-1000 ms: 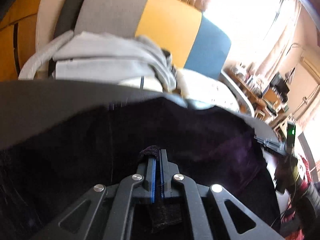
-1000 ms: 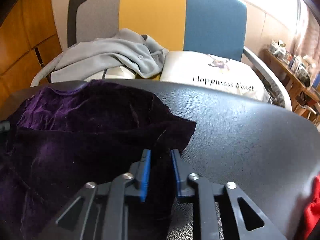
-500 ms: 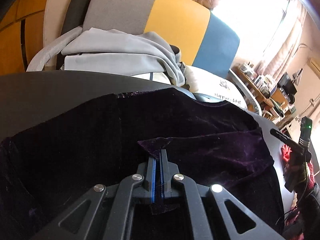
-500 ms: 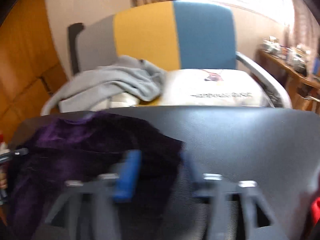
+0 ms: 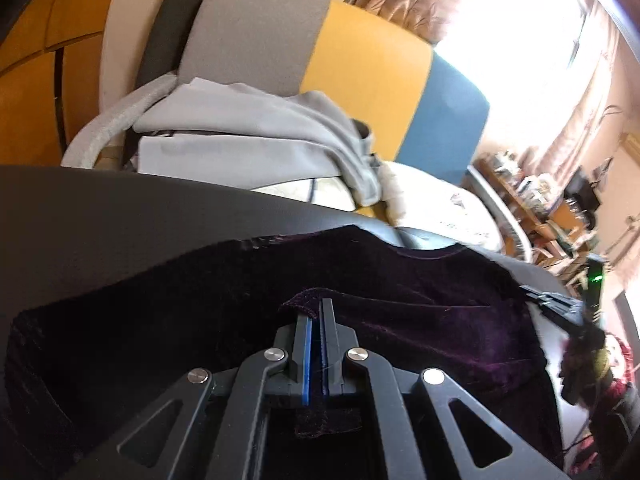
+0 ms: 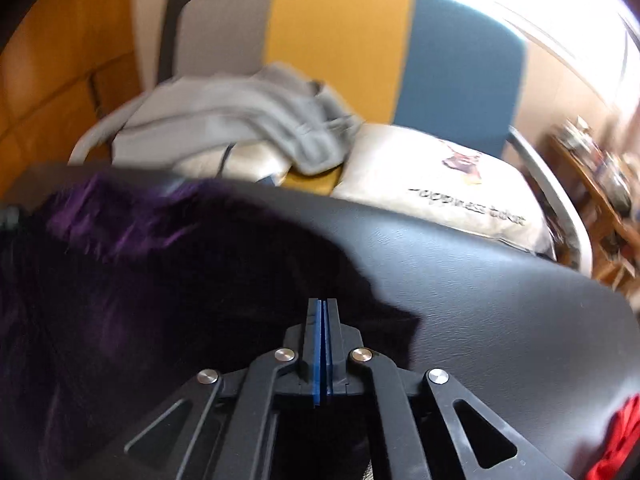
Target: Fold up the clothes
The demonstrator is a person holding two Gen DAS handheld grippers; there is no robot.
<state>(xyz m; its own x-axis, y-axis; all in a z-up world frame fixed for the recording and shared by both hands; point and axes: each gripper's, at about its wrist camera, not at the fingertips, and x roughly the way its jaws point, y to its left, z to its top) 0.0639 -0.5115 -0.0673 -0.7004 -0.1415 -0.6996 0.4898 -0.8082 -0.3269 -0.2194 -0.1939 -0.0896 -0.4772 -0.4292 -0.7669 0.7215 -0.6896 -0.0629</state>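
Note:
A dark purple velvet garment [image 5: 440, 320] lies spread on the black table [image 5: 100, 232]. My left gripper [image 5: 318, 306] is shut on a corner of it; a tuft of velvet pokes out past the blue pads and a strip hangs behind them. In the right wrist view the same garment [image 6: 140, 300] covers the table's left half. My right gripper [image 6: 322, 306] hovers over its right edge, its jaws closing until the blue pads meet. I see no cloth between them. The view is motion-blurred.
Behind the table [image 6: 500, 300] stands a chair with a grey, yellow and blue back [image 5: 360, 60]. On it lie a grey garment [image 5: 248, 128] and a white printed cushion [image 6: 440, 184]. A red cloth [image 6: 616, 432] shows at the lower right, a cluttered desk [image 5: 540, 200] far right.
The right gripper let go of the purple cloth's edge, swung wide open, then shut with nothing in it. The left kept its grip while the cloth settled flatter on the table.

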